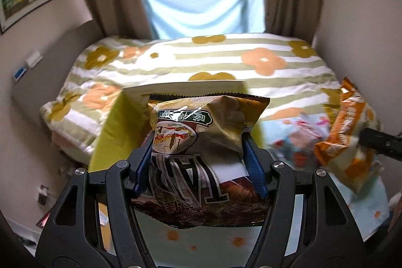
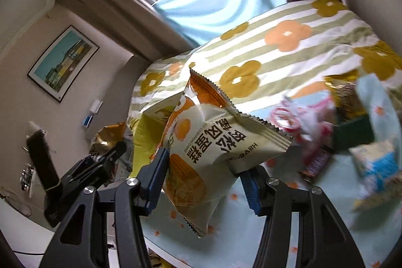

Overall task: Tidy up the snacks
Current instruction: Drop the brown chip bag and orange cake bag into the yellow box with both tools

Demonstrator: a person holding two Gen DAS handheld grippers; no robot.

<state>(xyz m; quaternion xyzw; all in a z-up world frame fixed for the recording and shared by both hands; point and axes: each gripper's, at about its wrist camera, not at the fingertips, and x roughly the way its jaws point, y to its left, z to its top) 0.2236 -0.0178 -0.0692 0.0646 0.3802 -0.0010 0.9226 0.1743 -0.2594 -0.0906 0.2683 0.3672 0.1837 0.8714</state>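
Brown-gold chip bag (image 1: 201,142) was up in the air, clamped between my left gripper's (image 1: 199,155) blue pads, right in front of the yellow-green box (image 1: 118,127) with its flap open. Orange-white cake packet (image 2: 213,155) was pinched in my right gripper (image 2: 203,180), also lifted clear of the pale blue cloth (image 2: 251,243). Neither was in the box yet, I judged. Left over: a blurred pile of pink wrappers (image 2: 301,122) and a white-blue carton (image 2: 377,162) on the cloth, near the flowered duvet (image 1: 226,59). Roughly midway, more to sort.
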